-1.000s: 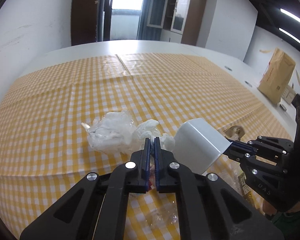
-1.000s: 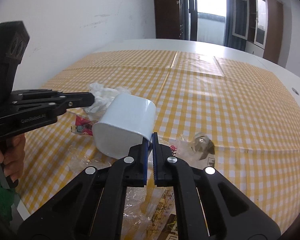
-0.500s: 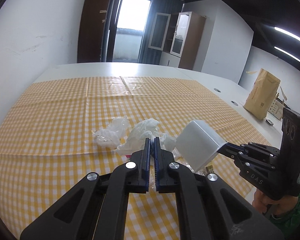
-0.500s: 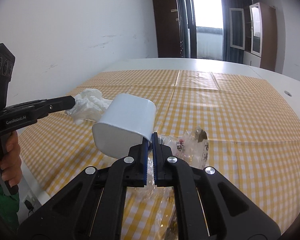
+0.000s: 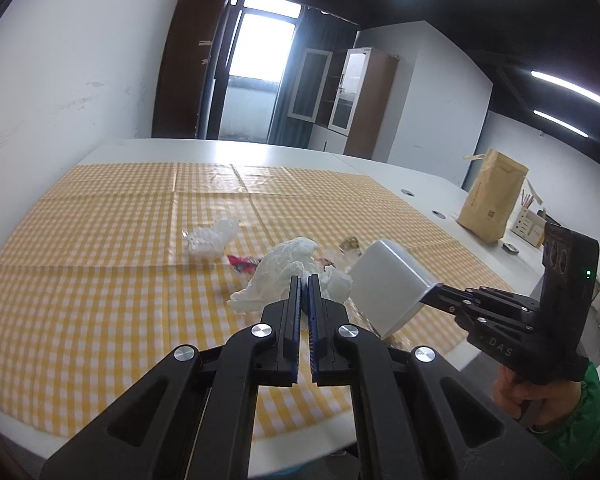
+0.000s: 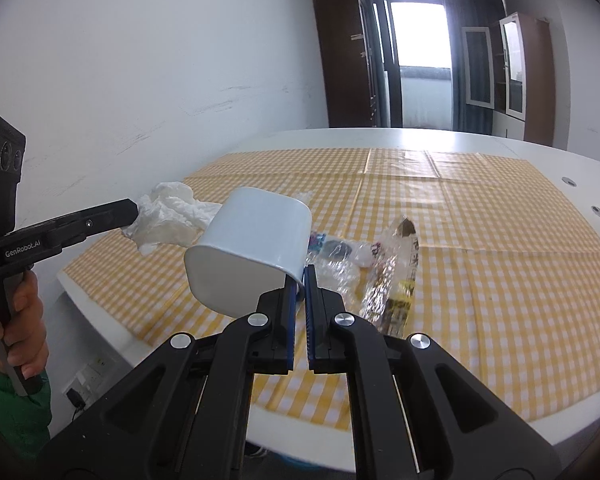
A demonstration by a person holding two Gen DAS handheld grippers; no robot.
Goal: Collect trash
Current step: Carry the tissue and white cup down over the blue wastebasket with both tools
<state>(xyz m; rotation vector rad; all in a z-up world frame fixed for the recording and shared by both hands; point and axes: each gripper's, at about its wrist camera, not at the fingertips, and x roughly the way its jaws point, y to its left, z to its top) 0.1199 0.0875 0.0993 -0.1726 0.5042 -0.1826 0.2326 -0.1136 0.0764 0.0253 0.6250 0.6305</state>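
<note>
We hold trash and a bin above a checked desk.

Our right gripper is clenched on the rim of the white bin, tipping its mouth away from us to take trash. At its ten o'clock, our left gripper pinches crumpled tissue, seemingly bound for the bin. Wrappers lie at two o'clock.
</note>
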